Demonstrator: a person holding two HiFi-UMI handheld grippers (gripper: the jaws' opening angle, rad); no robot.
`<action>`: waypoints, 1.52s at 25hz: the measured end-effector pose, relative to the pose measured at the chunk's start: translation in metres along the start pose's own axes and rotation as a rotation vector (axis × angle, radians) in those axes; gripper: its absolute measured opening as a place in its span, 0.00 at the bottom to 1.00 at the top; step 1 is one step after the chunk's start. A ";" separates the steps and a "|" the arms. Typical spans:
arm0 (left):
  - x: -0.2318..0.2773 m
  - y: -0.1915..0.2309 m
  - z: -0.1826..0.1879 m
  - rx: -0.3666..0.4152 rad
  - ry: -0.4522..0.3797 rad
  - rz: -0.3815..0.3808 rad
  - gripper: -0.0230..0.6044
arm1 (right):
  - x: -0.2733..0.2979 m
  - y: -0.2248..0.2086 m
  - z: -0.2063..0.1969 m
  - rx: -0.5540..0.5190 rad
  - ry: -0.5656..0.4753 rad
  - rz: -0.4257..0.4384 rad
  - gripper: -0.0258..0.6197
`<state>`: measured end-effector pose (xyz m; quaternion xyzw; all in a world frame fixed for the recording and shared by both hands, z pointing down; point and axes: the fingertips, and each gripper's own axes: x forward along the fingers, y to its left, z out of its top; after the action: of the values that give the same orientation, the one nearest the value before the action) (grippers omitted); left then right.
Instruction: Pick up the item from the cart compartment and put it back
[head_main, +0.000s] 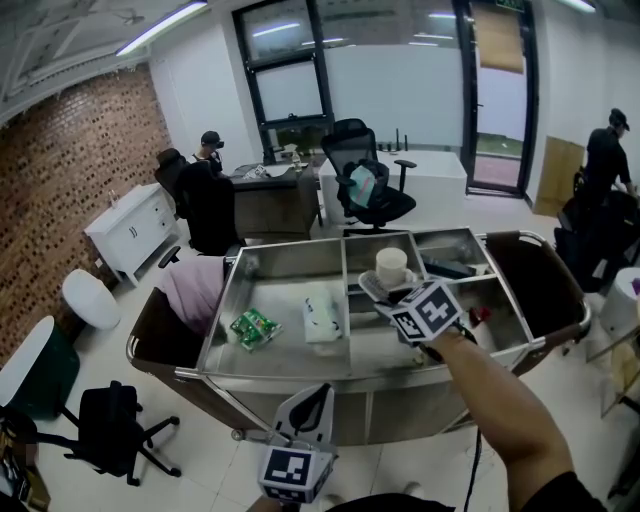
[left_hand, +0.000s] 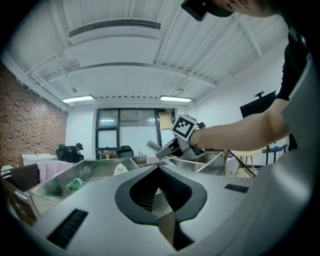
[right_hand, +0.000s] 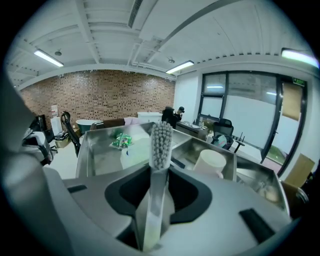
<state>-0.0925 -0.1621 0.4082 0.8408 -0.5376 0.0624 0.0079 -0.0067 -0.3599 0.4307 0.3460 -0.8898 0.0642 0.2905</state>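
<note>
My right gripper (head_main: 385, 305) is shut on a grey-white toothbrush (head_main: 372, 288), holding it by the handle over the middle compartments of the steel cart (head_main: 300, 377). In the right gripper view the toothbrush (right_hand: 160, 142) sticks up bristles-first from the right gripper (right_hand: 154, 205). A white cup (head_main: 391, 266) stands just beyond it in the back middle compartment. My left gripper (head_main: 312, 400) hangs in front of the cart's near edge. Its jaws are shut with nothing between them, as the left gripper view also shows for the left gripper (left_hand: 162, 202).
The large left compartment holds a green packet (head_main: 253, 328) and a white tissue pack (head_main: 322, 315). A pink cloth (head_main: 195, 290) hangs in the cart's left end bag. A small red item (head_main: 480, 315) lies at the right. Office chairs (head_main: 365, 185), desks and people stand beyond.
</note>
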 end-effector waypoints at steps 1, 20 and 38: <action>0.000 0.000 0.000 -0.001 0.000 0.000 0.04 | 0.002 0.000 -0.003 0.000 0.012 0.002 0.24; 0.000 0.003 -0.009 -0.017 0.009 0.002 0.04 | 0.036 0.006 -0.053 -0.021 0.168 0.007 0.33; 0.005 -0.002 -0.007 -0.015 0.006 -0.012 0.04 | 0.014 -0.005 -0.025 0.041 0.012 -0.036 0.05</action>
<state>-0.0897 -0.1649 0.4159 0.8437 -0.5331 0.0608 0.0161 0.0001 -0.3642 0.4584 0.3675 -0.8802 0.0793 0.2896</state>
